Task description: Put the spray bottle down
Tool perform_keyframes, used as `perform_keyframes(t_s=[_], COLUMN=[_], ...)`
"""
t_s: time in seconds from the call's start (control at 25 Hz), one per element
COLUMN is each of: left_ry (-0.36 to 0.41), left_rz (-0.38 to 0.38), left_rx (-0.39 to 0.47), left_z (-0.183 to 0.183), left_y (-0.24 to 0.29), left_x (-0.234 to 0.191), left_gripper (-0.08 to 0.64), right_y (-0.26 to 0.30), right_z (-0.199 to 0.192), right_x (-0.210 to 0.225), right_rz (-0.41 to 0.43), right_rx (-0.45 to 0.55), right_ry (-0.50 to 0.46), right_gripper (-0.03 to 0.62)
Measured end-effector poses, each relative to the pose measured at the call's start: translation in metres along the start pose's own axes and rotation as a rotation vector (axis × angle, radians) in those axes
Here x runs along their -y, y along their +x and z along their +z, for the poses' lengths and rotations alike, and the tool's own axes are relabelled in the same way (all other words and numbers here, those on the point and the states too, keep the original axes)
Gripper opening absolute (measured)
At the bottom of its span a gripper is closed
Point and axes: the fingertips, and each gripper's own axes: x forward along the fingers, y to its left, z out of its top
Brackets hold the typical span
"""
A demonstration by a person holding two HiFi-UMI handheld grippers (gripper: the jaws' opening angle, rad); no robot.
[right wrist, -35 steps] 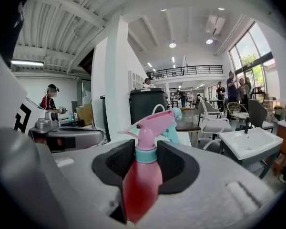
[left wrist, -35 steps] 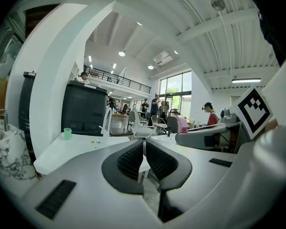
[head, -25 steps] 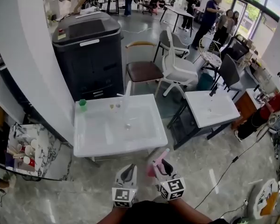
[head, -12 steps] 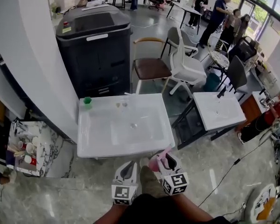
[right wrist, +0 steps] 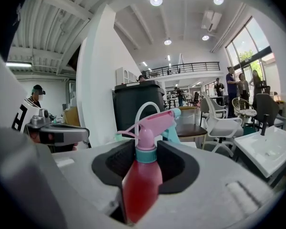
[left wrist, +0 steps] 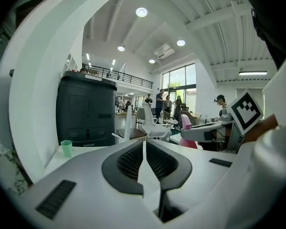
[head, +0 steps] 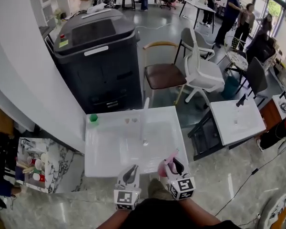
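- Holding the pink spray bottle [right wrist: 142, 175] upright, the right gripper [head: 173, 164] hovers at the white table's [head: 105, 163] near edge, lower centre.
- The left gripper [head: 130, 174] is pinched closed and empty.
- Next move, as I judge it: reach over the table, lower the bottle, release.

You can read no text here: the yellow sticker [head: 63, 43] and white strip [head: 99, 50] on the black machine [head: 105, 75] are too small.

I have the left gripper [head: 131, 171] at six o'clock, jaws together, and the right gripper [head: 173, 166] at five o'clock clamping the spray bottle [right wrist: 142, 182], both aimed toward twelve.
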Motion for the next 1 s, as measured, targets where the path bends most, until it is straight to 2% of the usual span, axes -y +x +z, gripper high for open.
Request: perform_keyframes(t_s=[0.2,0.32,0.6,0.84,1.0], left_ry=[-0.114,-0.129,-0.114,-0.01,-0.019], left_rz=[0.012,-0.004,-0.011,-0.028,-0.027], left_rx=[-0.048,-0.071,-0.075,-0.128,-0.138], left_z=[-0.003,0.0,0.009,0.007,0.005], left_y=[0.076,0.116,0.183,0.233,0.262], left_x=[-0.009,-0.003,-0.002,0.009,0.014], left_gripper=[0.035,0.035,0.035,0.035,0.035], right_y=[0.05,0.077,0.145,0.202,0.241], right_z=[0.016,0.022,0.029,0.035,0.025], right_x=[0.052,0.081,0.136,0.177,0.202], right_rz=[-0.01,-0.002,0.042,0.065,0.059], right_rx=[0.01,-0.003,-0.031,-0.018,-0.02], right_ry=[0.01,0.01,0.007,-0.021,-0.057], right_gripper=[0.143,0.143,0.143,0.143,0.143])
